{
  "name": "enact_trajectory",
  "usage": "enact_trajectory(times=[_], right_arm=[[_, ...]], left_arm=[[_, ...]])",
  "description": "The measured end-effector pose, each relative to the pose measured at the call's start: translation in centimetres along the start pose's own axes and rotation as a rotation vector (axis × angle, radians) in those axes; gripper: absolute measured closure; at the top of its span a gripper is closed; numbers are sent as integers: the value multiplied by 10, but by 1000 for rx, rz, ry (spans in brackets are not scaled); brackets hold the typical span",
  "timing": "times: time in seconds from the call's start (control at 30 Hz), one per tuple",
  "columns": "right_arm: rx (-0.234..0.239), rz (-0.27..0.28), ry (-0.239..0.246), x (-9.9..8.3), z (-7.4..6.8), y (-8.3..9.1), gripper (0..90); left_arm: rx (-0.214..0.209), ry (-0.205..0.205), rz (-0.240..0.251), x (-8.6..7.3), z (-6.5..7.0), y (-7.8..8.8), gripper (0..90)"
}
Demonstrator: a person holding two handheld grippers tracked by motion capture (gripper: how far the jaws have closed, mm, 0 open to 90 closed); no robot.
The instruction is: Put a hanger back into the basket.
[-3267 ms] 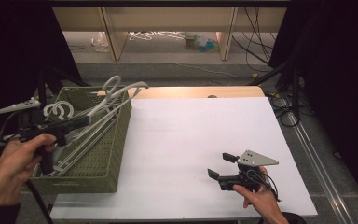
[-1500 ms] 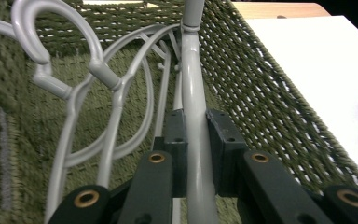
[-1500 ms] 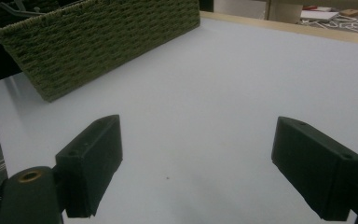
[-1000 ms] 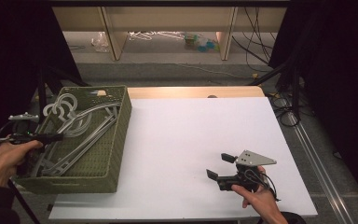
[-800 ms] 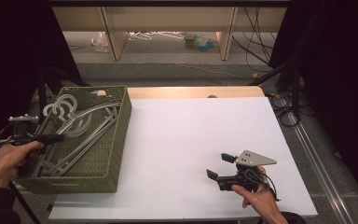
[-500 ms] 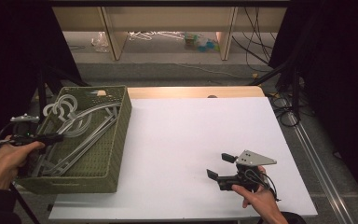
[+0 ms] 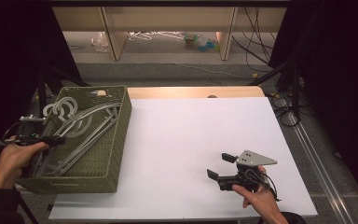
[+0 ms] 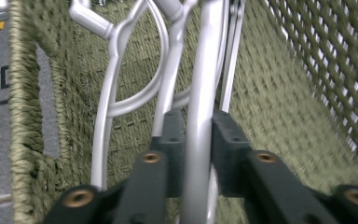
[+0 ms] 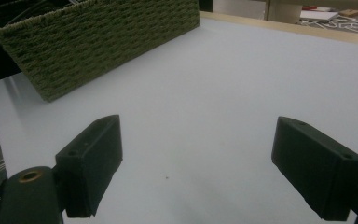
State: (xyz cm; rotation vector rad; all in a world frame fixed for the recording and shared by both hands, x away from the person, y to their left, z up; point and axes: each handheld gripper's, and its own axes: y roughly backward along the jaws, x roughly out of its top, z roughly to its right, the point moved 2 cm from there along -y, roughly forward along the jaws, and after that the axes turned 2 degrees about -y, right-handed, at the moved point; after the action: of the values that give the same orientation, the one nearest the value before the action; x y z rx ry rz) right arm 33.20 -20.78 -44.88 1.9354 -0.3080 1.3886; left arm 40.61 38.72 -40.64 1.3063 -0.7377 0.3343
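Hanger (image 8: 200, 116), pale grey plastic: one bar runs between the jaws of the left gripper (image 8: 196, 140), both pads set close against it. Jaws have just been opening slightly, bar between them. Left gripper (image 7: 44, 139) reaches over the left rim of the green woven basket (image 7: 116, 140); more grey hangers (image 7: 81, 128) lie inside. Basket sits at the left edge of the white table (image 7: 191, 135). Right gripper (image 7: 223, 167) rests on the table near the front right, jaws wide apart, nothing between them; well apart from the basket.
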Motion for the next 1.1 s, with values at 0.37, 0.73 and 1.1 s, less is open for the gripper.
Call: enact_trajectory(times=[0.37, 0.73, 1.1], right_arm=[[-2, 1, -1, 0, 0, 0, 172], [3, 19, -3, 0, 0, -1, 172], [-4, 19, -2, 1, 2, 4, 172]], left_arm=[[-46, 31, 235, 16, 37, 34, 464], [-143, -12, 412, 8, 88, 39, 385], [-224, -70, 445, 5, 133, 32, 290]])
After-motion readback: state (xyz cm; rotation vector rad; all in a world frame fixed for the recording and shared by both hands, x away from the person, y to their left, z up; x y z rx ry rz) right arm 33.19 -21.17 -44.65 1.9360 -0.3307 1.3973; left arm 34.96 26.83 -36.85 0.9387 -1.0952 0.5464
